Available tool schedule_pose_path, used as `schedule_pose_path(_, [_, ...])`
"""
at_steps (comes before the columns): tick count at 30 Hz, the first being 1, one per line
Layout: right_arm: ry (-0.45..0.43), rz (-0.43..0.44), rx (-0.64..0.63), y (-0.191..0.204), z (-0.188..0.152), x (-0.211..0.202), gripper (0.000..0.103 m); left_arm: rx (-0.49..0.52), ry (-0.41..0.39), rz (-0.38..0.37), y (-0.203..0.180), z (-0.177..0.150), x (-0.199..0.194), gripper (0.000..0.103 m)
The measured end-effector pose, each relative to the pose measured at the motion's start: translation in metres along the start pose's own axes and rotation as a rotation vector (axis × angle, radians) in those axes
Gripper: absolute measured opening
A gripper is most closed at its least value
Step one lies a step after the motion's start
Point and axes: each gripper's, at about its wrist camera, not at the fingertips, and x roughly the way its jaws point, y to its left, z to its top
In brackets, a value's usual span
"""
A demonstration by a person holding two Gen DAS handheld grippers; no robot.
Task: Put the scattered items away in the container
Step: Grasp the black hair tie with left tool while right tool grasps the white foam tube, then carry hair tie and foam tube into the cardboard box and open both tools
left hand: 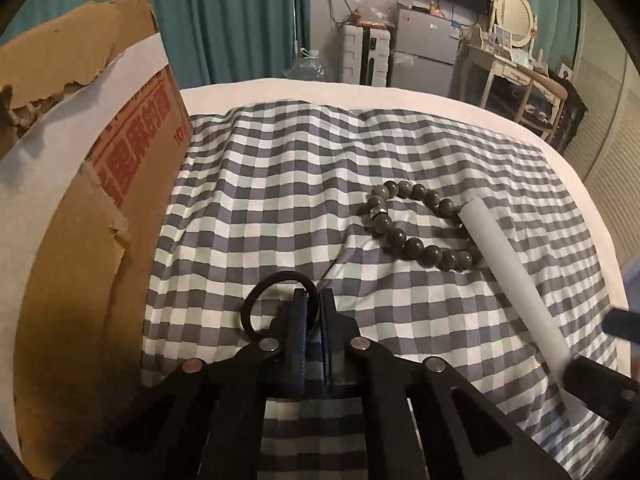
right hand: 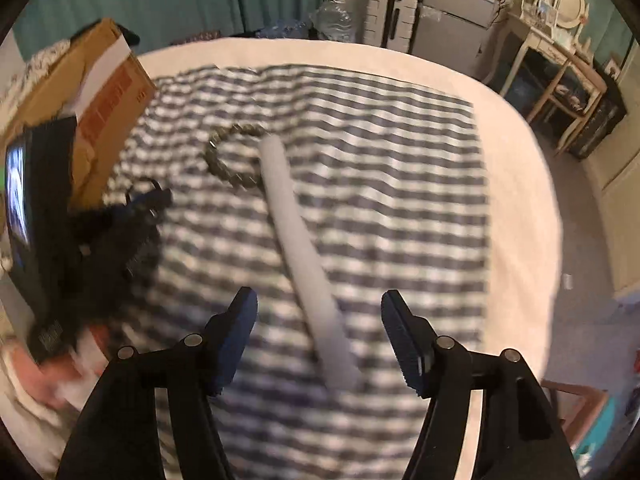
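So we've got a checked cloth point(left hand: 280, 184) spread over a white bed point(right hand: 516, 168), and the scattered stuff is sitting on it. Our left gripper point(left hand: 314, 300) has its blue pads pinched nearly together on a black hair tie point(left hand: 256, 300), whose loop sticks out to the left of the fingers and lies on the cloth. The cardboard box point(left hand: 100, 168) is right there at our left, with red print on its side, a white strip across it and a torn top edge. We can't see inside it from either camera.

Further out to the right lies a bead bracelet point(left hand: 412, 224), dark greenish beads in a loop, and a long white tube point(left hand: 516, 276) lies across its right side, touching or covering a few beads. The tube's near end is cut off behind a black part of the right gripper at the edge of the left view.

Our right gripper point(right hand: 320, 312) is wide open with nothing in it, the tube point(right hand: 300, 248) running between the two fingers and away towards the bracelet point(right hand: 228, 156). That view is pretty blurry, so the beads and the left gripper point(right hand: 148, 204) are smeared. The box point(right hand: 100, 92) sits far left there.

Behind the bed: teal curtains point(left hand: 240, 20), a small grey fridge point(left hand: 428, 44) and a dressing table with an oval mirror point(left hand: 516, 12).
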Motion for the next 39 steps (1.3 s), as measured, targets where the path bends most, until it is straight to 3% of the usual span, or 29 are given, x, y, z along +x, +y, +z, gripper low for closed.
schedule_pose_path(2, [0.012, -0.037, -0.028, 0.01, 0.002, 0.017, 0.058, 0.013, 0.007, -0.007, -0.001, 0.004, -0.001, 0.005])
schedule_pose_path(3, [0.029, -0.026, -0.027, 0.013, 0.002, 0.025, 0.046, 0.023, 0.013, -0.021, -0.002, 0.007, -0.002, 0.004])
schedule_pose_path(4, [0.057, -0.026, -0.025, 0.015, 0.0, 0.033, 0.016, 0.031, 0.014, -0.03, -0.002, 0.011, -0.005, 0.004])
schedule_pose_path(7, [0.052, -0.043, -0.008, 0.015, 0.0, 0.029, 0.013, 0.035, -0.018, -0.069, 0.002, 0.03, -0.023, 0.004])
schedule_pose_path(16, [-0.061, 0.045, 0.145, -0.01, 0.014, -0.037, 0.013, 0.025, -0.093, -0.128, 0.014, 0.071, -0.106, 0.004])
schedule_pose_path(18, [-0.09, 0.058, 0.148, -0.007, 0.014, -0.053, 0.004, 0.022, -0.099, -0.129, 0.016, 0.077, -0.123, 0.004])
schedule_pose_path(26, [-0.159, 0.102, 0.15, -0.007, 0.015, -0.091, 0.004, 0.004, -0.087, -0.117, 0.031, 0.081, -0.16, 0.004])
schedule_pose_path(29, [-0.115, 0.089, 0.128, -0.006, 0.011, -0.075, 0.004, 0.005, -0.074, -0.119, 0.04, 0.081, -0.17, 0.004])
schedule_pose_path(33, [0.013, 0.051, 0.106, -0.003, 0.001, -0.03, 0.004, 0.005, -0.083, -0.097, 0.058, 0.084, -0.182, 0.004])
schedule_pose_path(36, [0.101, 0.02, 0.09, -0.001, -0.007, 0.004, 0.012, 0.005, -0.096, -0.069, 0.078, 0.084, -0.188, 0.004])
schedule_pose_path(39, [0.16, 0.036, 0.112, -0.004, -0.013, 0.024, 0.038, -0.014, -0.091, -0.051, 0.098, 0.082, -0.185, 0.004])
